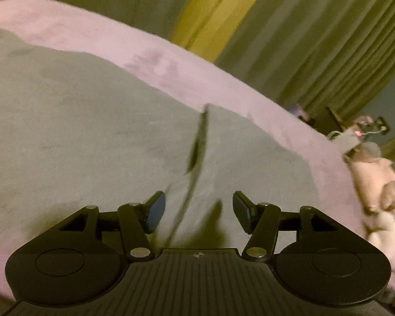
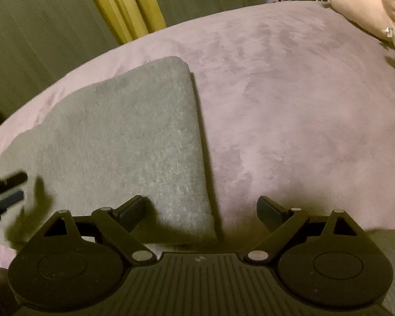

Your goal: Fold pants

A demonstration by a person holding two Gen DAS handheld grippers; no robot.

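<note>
1. My left gripper (image 1: 198, 212) has its jaws parted. A raised fold of the grey pants (image 1: 92, 131) stands in the gap; the left pad looks close against the cloth, the right pad clear of it. Not clamped.
2. My right gripper (image 2: 201, 212) has its jaws spread wide, nothing gripped. The near right corner of the pants (image 2: 134, 144) lies in the gap, with bare cover beside it.
3. The pants lie flat on a bed with a pink plush cover (image 2: 289, 105), folded into a thick grey panel. Its right edge is straight and doubled; its far corner is rounded.
4. In the left wrist view a dark seam or slit (image 1: 197, 144) runs away from my jaws across the grey cloth. That view is blurred, so I cannot tell which.
5. In the right wrist view my left gripper (image 2: 5, 192) shows at the left edge, over the left part of the pants.
6. Pink soft toys (image 2: 366, 8) sit at the far right of the bed, well apart from the pants.
7. Grey-green curtains (image 2: 39, 39) with a yellow strip (image 2: 129, 8) hang beyond the bed.
</note>
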